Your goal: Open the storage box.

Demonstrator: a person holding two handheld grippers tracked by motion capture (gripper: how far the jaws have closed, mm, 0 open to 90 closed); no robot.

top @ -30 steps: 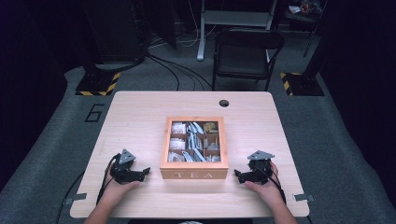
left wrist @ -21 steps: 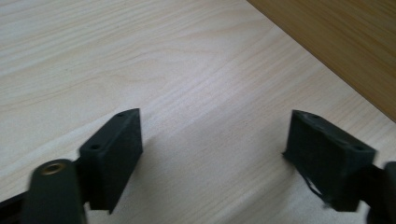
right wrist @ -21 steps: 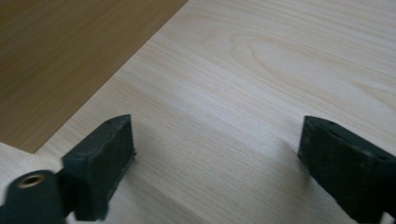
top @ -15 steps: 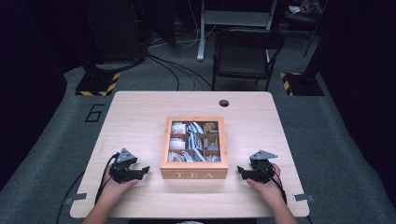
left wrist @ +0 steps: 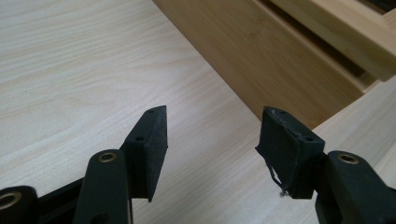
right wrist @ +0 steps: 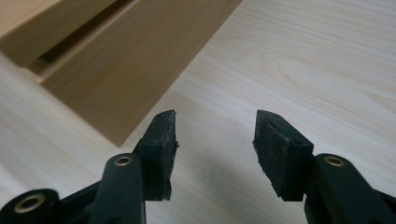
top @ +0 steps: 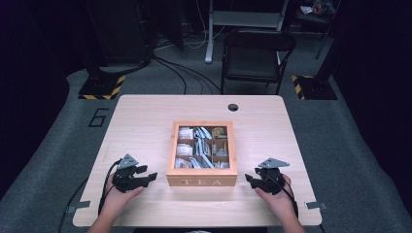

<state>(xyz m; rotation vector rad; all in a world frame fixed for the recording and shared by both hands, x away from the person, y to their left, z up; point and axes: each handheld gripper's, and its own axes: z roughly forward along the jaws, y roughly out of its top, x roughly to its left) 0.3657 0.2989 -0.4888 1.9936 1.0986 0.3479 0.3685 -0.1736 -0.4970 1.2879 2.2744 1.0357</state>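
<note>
My left claw (top: 151,176) and right claw (top: 248,180) flank the wooden tea box (top: 202,182), jaws half-closing on nothing; both should approach its sides level, symmetrically.

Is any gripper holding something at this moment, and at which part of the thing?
Nothing is held. The left gripper and right gripper have just been closing their jaws on bare air, beside the tea box.
</note>
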